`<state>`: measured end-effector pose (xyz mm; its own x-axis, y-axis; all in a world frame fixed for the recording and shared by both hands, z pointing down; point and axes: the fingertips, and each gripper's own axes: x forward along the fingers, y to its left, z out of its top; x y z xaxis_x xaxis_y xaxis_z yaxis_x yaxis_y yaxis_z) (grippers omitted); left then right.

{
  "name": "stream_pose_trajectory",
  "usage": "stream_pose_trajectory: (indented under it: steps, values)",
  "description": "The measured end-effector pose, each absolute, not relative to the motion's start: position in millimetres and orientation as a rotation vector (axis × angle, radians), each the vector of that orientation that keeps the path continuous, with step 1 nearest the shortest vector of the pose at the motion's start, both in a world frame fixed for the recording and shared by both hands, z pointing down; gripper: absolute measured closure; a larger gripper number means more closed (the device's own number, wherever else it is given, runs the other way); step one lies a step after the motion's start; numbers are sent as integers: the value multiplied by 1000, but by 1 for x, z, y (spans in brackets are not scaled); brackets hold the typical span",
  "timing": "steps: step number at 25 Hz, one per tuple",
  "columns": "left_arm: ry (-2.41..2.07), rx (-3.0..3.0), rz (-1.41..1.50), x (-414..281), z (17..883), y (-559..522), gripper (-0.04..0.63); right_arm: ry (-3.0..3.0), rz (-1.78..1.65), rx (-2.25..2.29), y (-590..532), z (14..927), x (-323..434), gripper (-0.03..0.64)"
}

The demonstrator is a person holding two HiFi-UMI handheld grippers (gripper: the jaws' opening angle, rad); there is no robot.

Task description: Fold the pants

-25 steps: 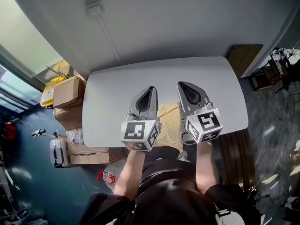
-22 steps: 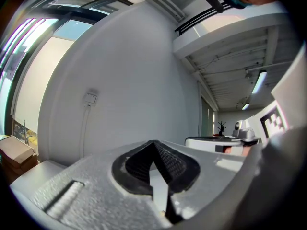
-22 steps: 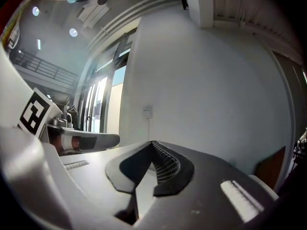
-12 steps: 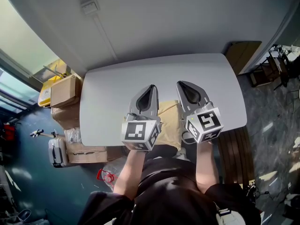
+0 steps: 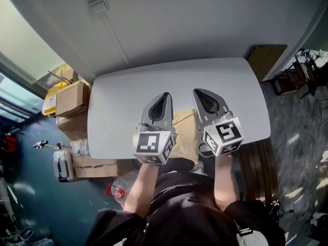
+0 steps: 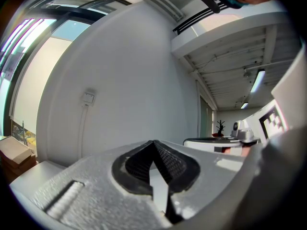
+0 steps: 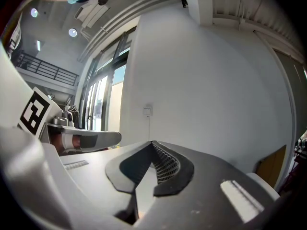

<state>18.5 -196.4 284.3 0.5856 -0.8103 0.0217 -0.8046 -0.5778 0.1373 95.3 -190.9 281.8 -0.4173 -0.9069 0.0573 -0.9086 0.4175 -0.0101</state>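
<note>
Head view — tan pants, grey table

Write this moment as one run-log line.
left hand-held gripper: shut, empty | right hand-held gripper: shut, empty | pants: lying at table near edge

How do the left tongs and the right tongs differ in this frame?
The left tongs are light grey; the right tongs are darker grey. The left marker cube shows a different pattern from the right marker cube. Both tongs are shut, empty, side by side above the tan pants.
</note>
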Motion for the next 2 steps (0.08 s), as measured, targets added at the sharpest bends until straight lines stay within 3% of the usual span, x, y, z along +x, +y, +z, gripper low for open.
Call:
stream_pose_trajectory:
  steps: [2]
  values:
    - [-1377,2682,-65,18,285,-197,591,-2606,64,1668,-191,283,95,614]
